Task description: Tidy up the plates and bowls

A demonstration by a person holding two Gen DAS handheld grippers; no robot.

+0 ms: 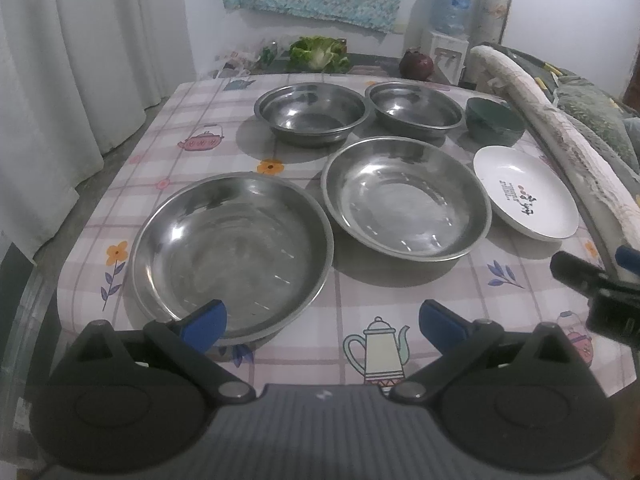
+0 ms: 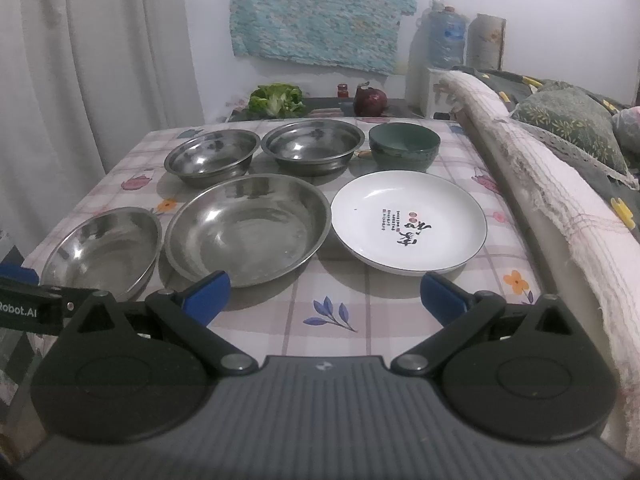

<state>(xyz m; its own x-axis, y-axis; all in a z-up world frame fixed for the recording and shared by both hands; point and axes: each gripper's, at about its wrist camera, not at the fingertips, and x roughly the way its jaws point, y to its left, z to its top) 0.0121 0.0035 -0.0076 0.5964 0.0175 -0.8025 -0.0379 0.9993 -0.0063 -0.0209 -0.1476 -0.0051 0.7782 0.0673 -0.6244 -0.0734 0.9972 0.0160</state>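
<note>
On the checked tablecloth (image 1: 336, 292) lie two wide steel plates: one at the near left (image 1: 232, 256) (image 2: 102, 252) and one in the middle (image 1: 404, 196) (image 2: 248, 228). A white plate with black script (image 1: 524, 196) (image 2: 408, 220) rests to the right. Behind them stand two steel bowls (image 1: 312, 112) (image 1: 414, 108) (image 2: 212, 156) (image 2: 312, 144) and a dark green bowl (image 1: 494, 120) (image 2: 404, 146). My left gripper (image 1: 322, 320) is open at the near-left plate's front rim. My right gripper (image 2: 324, 296) is open, short of the white plate.
A padded sofa arm with a frayed cover (image 1: 560, 136) (image 2: 552, 200) runs along the table's right edge. White curtains (image 1: 80, 60) hang at the left. Lettuce (image 2: 276, 100), a dark red pot (image 2: 370, 102) and a water dispenser (image 1: 448, 20) stand behind the table.
</note>
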